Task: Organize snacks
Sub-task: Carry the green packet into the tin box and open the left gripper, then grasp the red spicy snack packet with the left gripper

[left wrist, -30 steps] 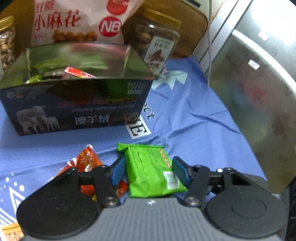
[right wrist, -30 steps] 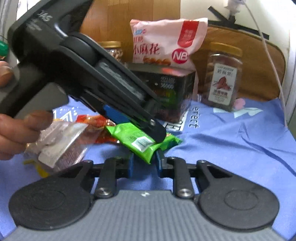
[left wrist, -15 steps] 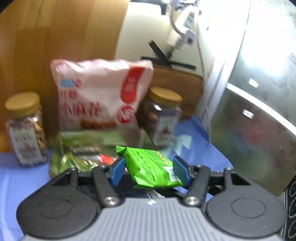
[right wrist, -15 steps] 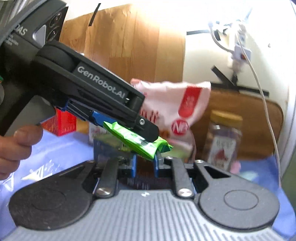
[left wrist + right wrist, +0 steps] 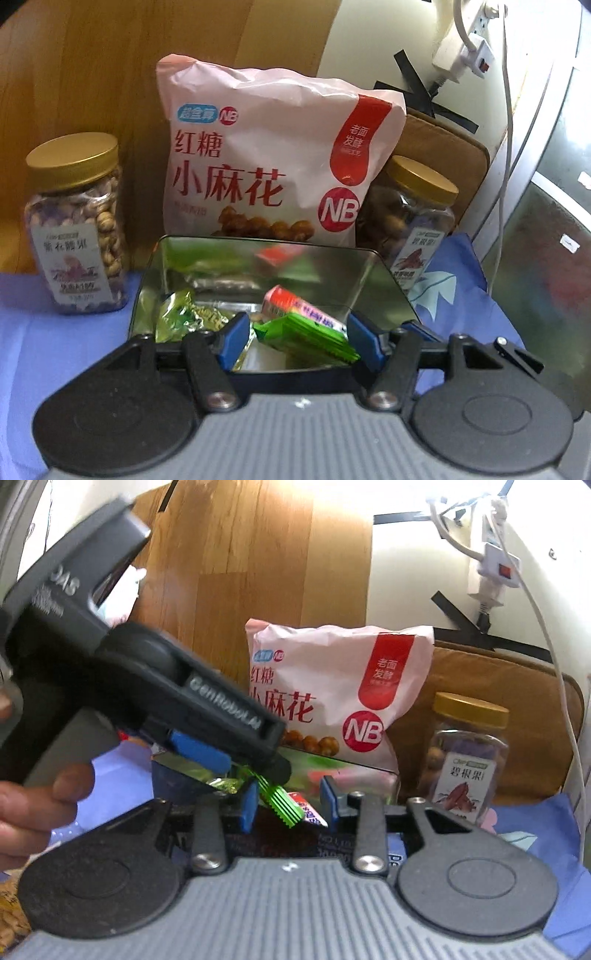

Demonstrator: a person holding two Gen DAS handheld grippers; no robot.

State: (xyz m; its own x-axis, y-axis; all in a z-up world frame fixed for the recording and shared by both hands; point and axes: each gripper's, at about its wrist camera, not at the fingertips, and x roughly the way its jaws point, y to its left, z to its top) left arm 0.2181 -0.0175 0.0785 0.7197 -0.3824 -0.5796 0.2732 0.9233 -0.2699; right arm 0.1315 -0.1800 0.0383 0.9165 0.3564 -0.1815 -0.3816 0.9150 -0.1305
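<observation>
A green snack packet [image 5: 306,338] hangs tilted over the open metal tin [image 5: 147,288], between the blue pads of my left gripper [image 5: 297,339]. Those jaws are opening, and a gap shows at the left pad. In the right wrist view the left gripper [image 5: 243,762] reaches in from the left, with the green packet's end [image 5: 286,806] drooping below its tip. My right gripper [image 5: 289,805] straddles that end with its jaws opening and neither pad touching it. Inside the tin lie a yellow-green packet [image 5: 184,317] and a pink-red one [image 5: 291,302].
Behind the tin stand a large pink bag [image 5: 266,173] and two gold-lidded nut jars [image 5: 77,229] [image 5: 413,221] against a wooden board. A blue cloth [image 5: 461,295] covers the table. A power strip with a cord [image 5: 465,55] hangs at the right. A person's hand [image 5: 33,812] holds the left gripper.
Both grippers rose from the cloth to above the tin with the green packet. The right gripper's jaws let go of its corner and spread. The packet now tilts between the left pads.
</observation>
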